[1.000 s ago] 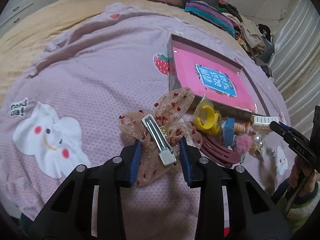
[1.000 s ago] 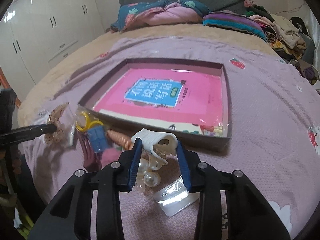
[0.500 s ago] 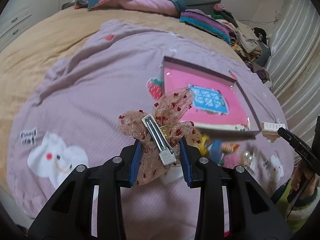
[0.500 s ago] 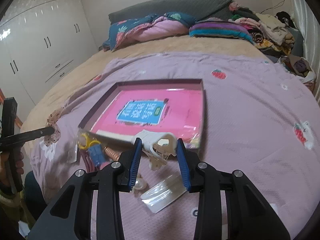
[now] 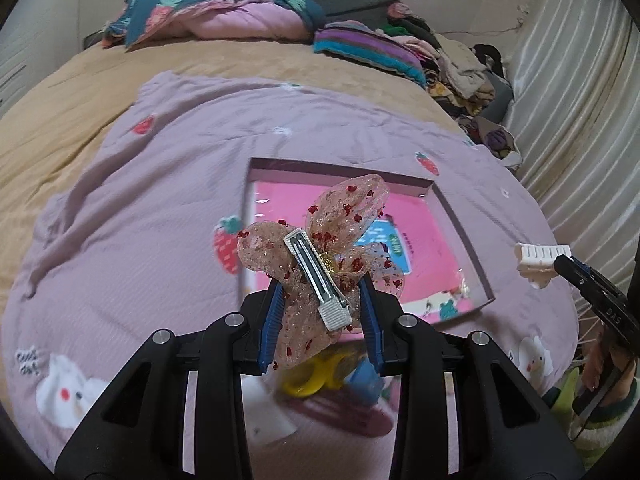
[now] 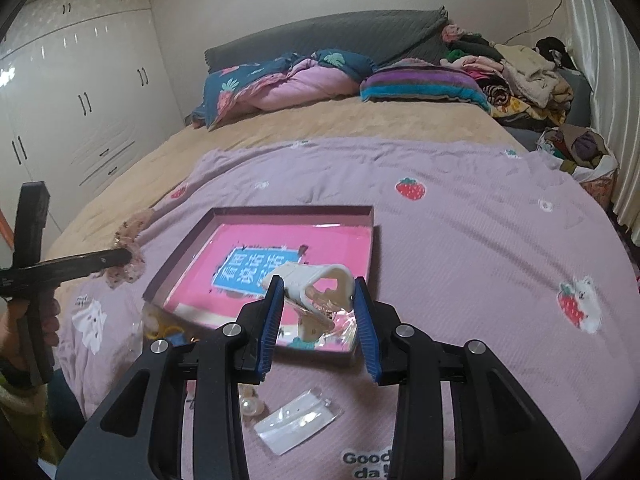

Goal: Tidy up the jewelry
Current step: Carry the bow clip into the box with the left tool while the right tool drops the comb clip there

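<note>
On the lilac bedspread (image 6: 460, 240) the pink-lined box (image 6: 370, 240) is lying mid-frame, while the left gripper (image 5: 320, 304) is clamping a sheer bow clip (image 5: 320, 248) and the right gripper (image 6: 318, 312) is gripping a white claw clip (image 6: 320, 280), both lifted at lower centre

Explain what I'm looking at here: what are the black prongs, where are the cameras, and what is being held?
No robot: a person holds a black two-finger gripper in each hand, with a fisheye camera on each looking along its fingers. In the left view, the left gripper pinches a sheer pink bow hair clip with red specks. In the right view, the right gripper holds a cream plastic claw clip. Both hang above a shallow box with a pink lining on a lilac strawberry-print blanket. Pearl beads and a clear packet lie near the box.
</note>
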### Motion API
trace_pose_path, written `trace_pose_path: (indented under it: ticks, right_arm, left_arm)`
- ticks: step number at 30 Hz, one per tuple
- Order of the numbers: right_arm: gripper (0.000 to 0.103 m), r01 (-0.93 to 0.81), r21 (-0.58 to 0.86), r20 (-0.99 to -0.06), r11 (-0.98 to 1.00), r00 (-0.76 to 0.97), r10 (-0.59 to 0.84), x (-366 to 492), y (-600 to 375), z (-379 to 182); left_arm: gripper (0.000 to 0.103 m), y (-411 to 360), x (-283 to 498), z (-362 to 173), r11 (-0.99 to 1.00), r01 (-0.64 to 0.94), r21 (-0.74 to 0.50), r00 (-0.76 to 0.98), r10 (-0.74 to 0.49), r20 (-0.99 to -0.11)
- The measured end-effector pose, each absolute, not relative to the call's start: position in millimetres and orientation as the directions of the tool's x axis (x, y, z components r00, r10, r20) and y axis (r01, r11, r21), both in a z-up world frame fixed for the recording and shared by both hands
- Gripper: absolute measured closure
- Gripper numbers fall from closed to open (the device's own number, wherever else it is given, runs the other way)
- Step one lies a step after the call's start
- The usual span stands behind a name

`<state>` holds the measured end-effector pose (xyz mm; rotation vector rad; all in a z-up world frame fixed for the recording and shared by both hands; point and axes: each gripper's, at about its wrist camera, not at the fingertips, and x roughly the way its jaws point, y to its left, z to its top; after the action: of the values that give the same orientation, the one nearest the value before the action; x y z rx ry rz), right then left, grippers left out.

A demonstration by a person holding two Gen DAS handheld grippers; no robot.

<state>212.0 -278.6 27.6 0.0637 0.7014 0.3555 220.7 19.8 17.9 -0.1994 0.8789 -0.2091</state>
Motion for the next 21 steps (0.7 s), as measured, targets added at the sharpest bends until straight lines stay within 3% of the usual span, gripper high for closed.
trace_pose_path:
  ticks: [14,21]
  right_arm:
    - [0.069,-0.288,0.196,-0.628,0.937,0.698,0.346,249,-276,24]
    - [0.069,-0.288,0.206,-0.666,0.935,0.659,0.35,271,-260,2]
  left_arm:
    - [0.074,-21,268,-21,0.962,0.137,-0.237,0.535,-0.273,-0.8]
    - [0.068,-23,277,-40,0.968,0.125,-0.217,0.507,-0.25,-0.825]
